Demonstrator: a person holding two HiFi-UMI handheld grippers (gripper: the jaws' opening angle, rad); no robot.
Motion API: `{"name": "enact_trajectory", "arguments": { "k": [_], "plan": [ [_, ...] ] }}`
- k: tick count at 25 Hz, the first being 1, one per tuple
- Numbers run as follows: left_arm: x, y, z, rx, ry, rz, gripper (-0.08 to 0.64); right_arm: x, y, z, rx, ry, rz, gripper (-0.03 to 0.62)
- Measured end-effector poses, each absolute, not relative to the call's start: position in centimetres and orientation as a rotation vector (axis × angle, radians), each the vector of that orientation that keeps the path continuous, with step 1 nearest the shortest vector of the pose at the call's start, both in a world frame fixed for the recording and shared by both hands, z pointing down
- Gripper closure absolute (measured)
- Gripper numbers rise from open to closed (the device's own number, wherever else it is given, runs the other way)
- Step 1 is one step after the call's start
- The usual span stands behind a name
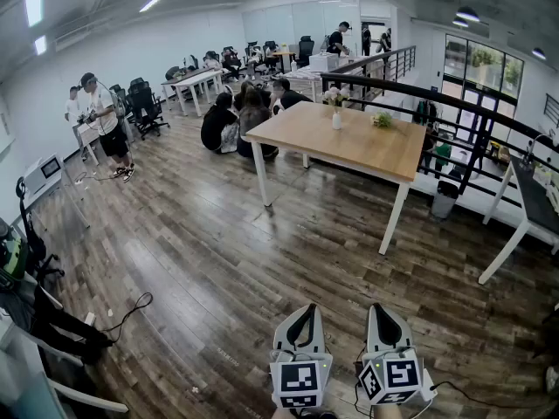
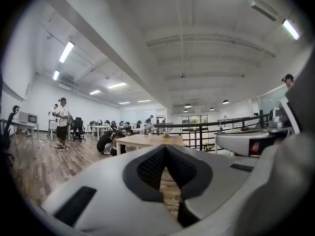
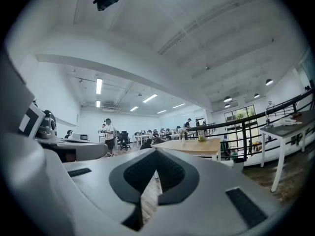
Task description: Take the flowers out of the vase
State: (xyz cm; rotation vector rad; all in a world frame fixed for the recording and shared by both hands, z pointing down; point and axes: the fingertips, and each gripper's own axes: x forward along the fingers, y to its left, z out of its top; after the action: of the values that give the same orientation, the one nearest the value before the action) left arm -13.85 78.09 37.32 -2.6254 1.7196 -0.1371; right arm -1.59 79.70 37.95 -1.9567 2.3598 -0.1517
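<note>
A small white vase (image 1: 336, 119) with pale flowers (image 1: 333, 97) stands on a wooden table (image 1: 349, 151) far across the room. A green bunch (image 1: 382, 120) lies to its right on the tabletop. Both grippers are low in the head view, far from the table. My left gripper (image 1: 302, 314) and my right gripper (image 1: 383, 314) are side by side, shut and empty. The left gripper view shows the left gripper (image 2: 166, 146) with its tips together, and the vase (image 2: 150, 134) tiny beyond. In the right gripper view, the right gripper (image 3: 156, 151) points toward the vase (image 3: 183, 138).
Several people sit on the floor (image 1: 231, 122) behind the table and one stands at the left (image 1: 105, 125). A black railing (image 1: 454, 103) runs along the right. A white table (image 1: 533, 201) is at the right. A cable (image 1: 131, 312) and an office chair (image 1: 35, 260) lie at the left.
</note>
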Motion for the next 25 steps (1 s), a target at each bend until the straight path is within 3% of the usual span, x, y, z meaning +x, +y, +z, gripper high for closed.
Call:
{"name": "enact_trajectory", "arguments": {
  "k": [25],
  "plan": [
    [-11.8,77.4,38.1,-2.565,1.799,-0.146,0.532,0.6,78.3,39.2,-1.878,2.391,-0.191,0.591]
  ]
}}
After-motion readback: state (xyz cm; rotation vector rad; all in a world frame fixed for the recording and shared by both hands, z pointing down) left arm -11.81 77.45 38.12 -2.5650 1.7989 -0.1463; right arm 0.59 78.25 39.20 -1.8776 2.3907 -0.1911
